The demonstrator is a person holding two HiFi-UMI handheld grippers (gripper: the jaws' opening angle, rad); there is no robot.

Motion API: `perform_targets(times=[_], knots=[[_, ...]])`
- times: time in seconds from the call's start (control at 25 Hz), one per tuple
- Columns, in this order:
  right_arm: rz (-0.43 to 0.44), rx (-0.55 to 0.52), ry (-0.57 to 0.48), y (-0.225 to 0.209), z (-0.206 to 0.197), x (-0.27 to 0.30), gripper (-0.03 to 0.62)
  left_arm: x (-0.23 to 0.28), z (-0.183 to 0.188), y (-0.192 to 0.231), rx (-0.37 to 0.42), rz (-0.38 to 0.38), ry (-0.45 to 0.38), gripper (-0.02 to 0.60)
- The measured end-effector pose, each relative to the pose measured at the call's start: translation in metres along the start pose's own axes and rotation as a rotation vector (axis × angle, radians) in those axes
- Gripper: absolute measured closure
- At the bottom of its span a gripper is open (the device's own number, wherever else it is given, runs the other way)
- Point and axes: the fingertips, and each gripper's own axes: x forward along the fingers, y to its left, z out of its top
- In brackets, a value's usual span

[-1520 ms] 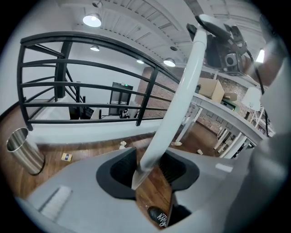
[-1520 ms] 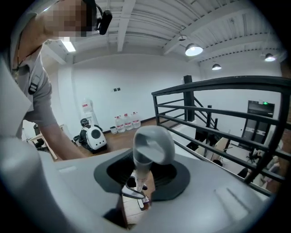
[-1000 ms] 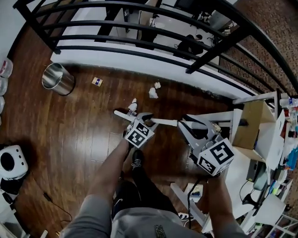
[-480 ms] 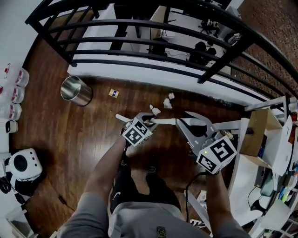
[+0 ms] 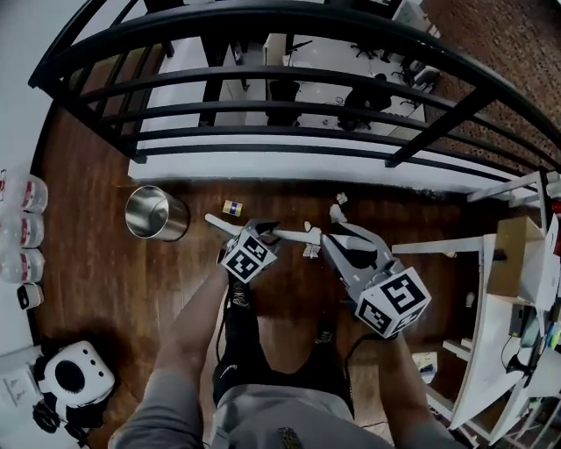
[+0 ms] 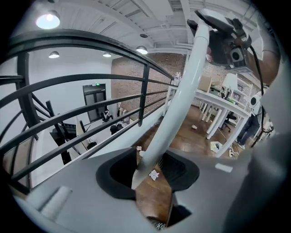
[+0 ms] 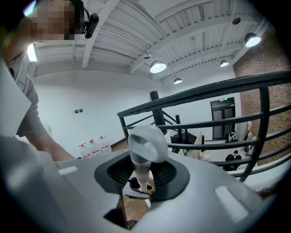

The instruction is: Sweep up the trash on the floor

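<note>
At centre frame the left gripper (image 5: 263,231), whose jaws have just opened slightly, and the right gripper (image 5: 340,244) both clamp the white handle (image 5: 294,232), while crumpled paper scraps (image 5: 338,211) lie on the wooden floor (image 5: 105,289) just above them, below the black railing (image 5: 263,131).

Dim head view with underexposed wood floor (image 5: 114,298), round ceiling lamps (image 7: 158,67) glaring in both gripper views, strong fisheye bending the railing (image 5: 263,19), black vignetted corners, blurred close foreground.
</note>
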Motion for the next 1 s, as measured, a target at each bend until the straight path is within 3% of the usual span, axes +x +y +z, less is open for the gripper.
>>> perform_targets(times=[0.2, 0.48, 0.64, 0.84, 1.0], knots=[[-0.122, 0.095, 0.015, 0.01, -0.008, 0.061, 0.502, -0.007, -0.024, 0.059, 0.043, -0.036, 0.026, 0.425], [-0.281, 0.265, 0.03, -0.006, -0.027, 0.11, 0.502, 0.004, -0.052, 0.107, 0.032, -0.002, 0.044, 0.423], [-0.321, 0.268, 0.046, -0.013, -0.03, 0.105, 0.5, 0.015, -0.043, 0.109, 0.052, -0.005, 0.022, 0.426], [-0.381, 0.247, 0.061, -0.018, -0.036, 0.108, 0.5, 0.03, -0.042, 0.108, 0.095, -0.09, 0.022, 0.428], [-0.441, 0.264, 0.061, -0.04, -0.044, 0.079, 0.5, 0.055, -0.03, 0.08, 0.128, -0.162, 0.031, 0.428]])
